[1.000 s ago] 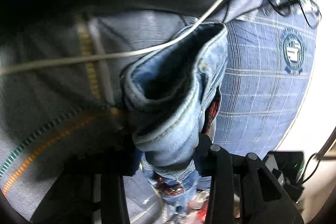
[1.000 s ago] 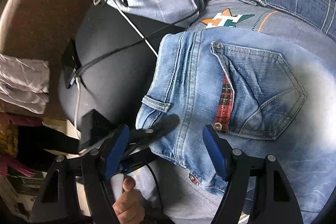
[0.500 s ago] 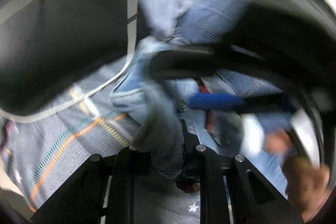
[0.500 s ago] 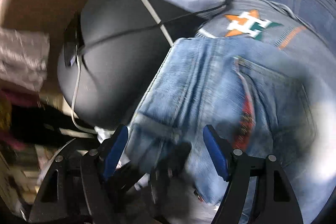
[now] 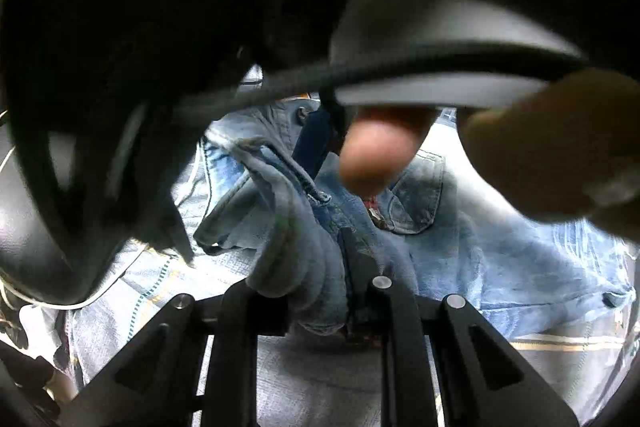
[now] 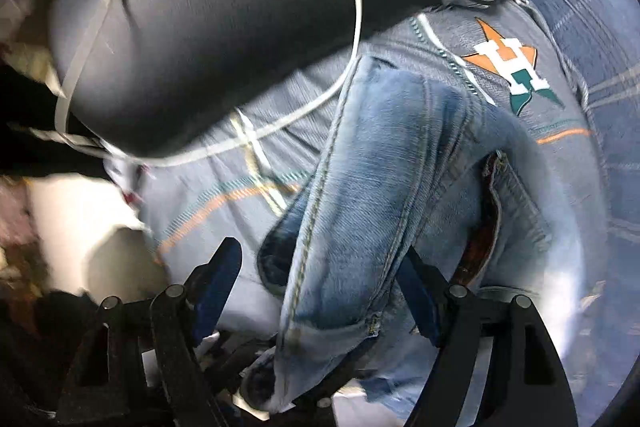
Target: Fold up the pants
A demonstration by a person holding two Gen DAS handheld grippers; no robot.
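Light-blue jeans (image 5: 460, 251) lie bunched on a bed. In the left wrist view my left gripper (image 5: 308, 279) is shut on a thick fold of their denim, raised off the bed. Just beyond it the right gripper's black body fills the top of that view, with one blue pad (image 5: 314, 143) and a person's fingers (image 5: 376, 155) showing. In the right wrist view my right gripper (image 6: 316, 287) points down over the jeans (image 6: 380, 167). Its blue pads stand wide, a ridge of denim rises between them, and the left pad is clear of it. A back pocket (image 6: 516, 195) shows red tartan lining.
Under the jeans is a blue-grey sheet with an orange and green star logo (image 6: 512, 67). A large black cushion (image 6: 200, 47) lies at the far left with a white cable (image 6: 356, 7) across it. Blue plaid fabric (image 6: 580, 7) is at the right.
My left gripper closed on the denim fold, rolled and lifted it. The right gripper swung over the waistband, so its body and the hand now block the top of the left view.
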